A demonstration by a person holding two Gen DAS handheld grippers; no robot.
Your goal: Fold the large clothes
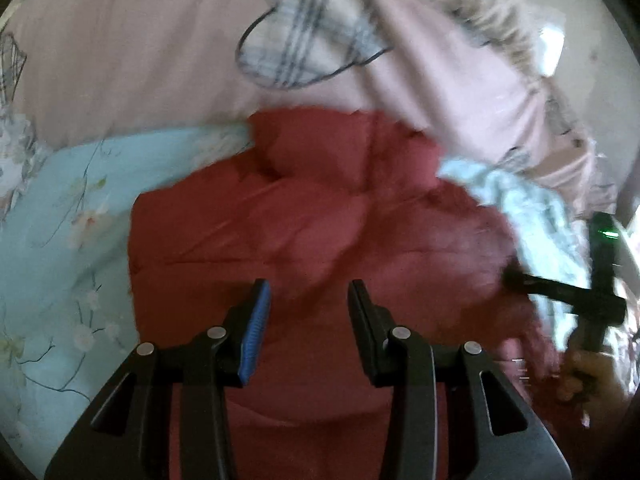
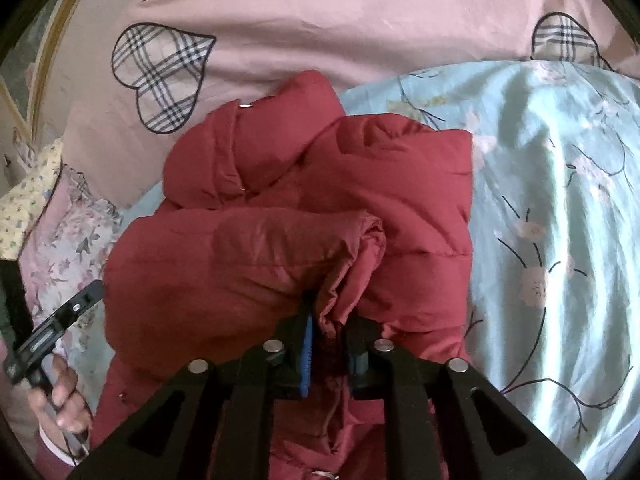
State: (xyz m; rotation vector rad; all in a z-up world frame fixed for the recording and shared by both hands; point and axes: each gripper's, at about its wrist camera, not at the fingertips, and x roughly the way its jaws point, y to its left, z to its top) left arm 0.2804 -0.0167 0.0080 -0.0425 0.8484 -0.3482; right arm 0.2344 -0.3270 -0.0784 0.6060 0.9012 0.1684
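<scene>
A red puffer jacket [image 2: 280, 216] lies bunched on a light blue floral sheet [image 2: 560, 200]. My right gripper [image 2: 330, 320] is shut on a fold of the jacket's red fabric, which is pinched between its fingers. In the left wrist view the same jacket [image 1: 304, 232] lies below my left gripper [image 1: 308, 292], which is open and empty just above the cloth. The right gripper [image 1: 516, 276] shows blurred at the jacket's right edge. The left gripper's body [image 2: 60, 320] shows at the far left of the right wrist view, held by a hand.
A pink quilt [image 2: 320, 20] with plaid heart patches [image 2: 164, 76] lies behind the jacket. A floral pillow [image 2: 68, 232] sits at the left. The blue sheet [image 1: 60, 240] spreads to the left of the jacket in the left wrist view.
</scene>
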